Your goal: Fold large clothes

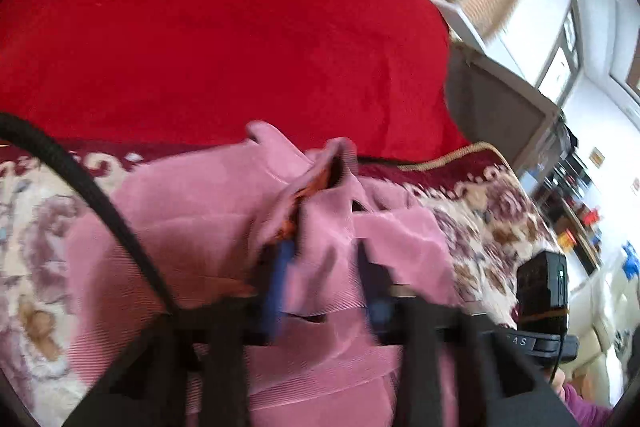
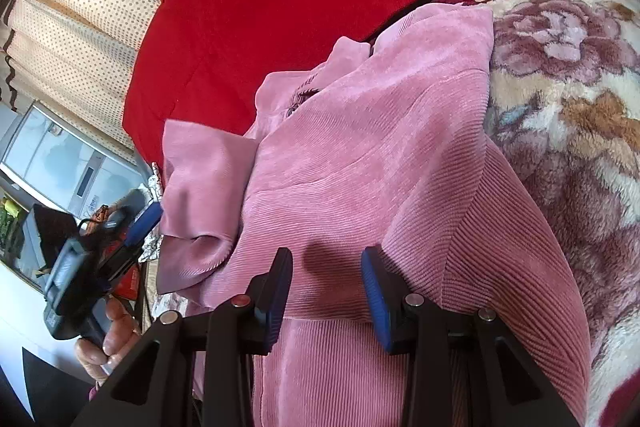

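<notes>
A large pink corduroy garment (image 1: 208, 219) lies bunched on a floral blanket (image 1: 36, 227), its collar raised near the middle. My left gripper (image 1: 326, 291) has blue pads standing apart, with a fold of the pink cloth draped between and over them. The view is blurred. In the right wrist view the same garment (image 2: 360, 155) fills the middle. My right gripper (image 2: 326, 291) is open just above the cloth, its blue pads apart and holding nothing. The left gripper (image 2: 142, 223) shows at the garment's left edge, held by a hand (image 2: 108, 335).
A red quilt (image 1: 224, 27) covers the bed beyond the garment. The floral blanket (image 2: 568, 131) spreads to the right. Beige dotted curtains (image 2: 80, 19) hang behind. The bed's edge, shelves and furniture (image 1: 572, 211) lie at the right of the left wrist view. A black cable (image 1: 92, 187) crosses at left.
</notes>
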`<action>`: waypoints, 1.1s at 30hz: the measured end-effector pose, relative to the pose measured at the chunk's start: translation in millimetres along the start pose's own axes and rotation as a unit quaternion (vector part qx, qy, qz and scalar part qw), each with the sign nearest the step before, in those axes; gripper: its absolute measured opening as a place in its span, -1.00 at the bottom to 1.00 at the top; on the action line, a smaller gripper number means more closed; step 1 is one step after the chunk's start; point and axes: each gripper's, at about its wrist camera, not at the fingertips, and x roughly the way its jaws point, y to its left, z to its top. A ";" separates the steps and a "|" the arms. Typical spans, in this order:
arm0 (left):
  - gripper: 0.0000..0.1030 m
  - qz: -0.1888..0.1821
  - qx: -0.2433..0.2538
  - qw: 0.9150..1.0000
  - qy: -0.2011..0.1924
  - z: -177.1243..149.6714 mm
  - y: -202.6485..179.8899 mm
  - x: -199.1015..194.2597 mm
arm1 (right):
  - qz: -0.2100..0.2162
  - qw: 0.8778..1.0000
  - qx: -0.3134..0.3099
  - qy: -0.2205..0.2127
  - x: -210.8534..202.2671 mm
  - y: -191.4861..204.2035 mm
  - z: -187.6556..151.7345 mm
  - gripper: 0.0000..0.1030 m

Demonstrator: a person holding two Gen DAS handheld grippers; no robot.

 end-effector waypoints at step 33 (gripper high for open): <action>0.24 0.202 -0.001 0.976 0.085 -29.1 57.1 2.9 | 0.074 0.996 0.025 -0.050 -14.5 23.6 29.7 0.46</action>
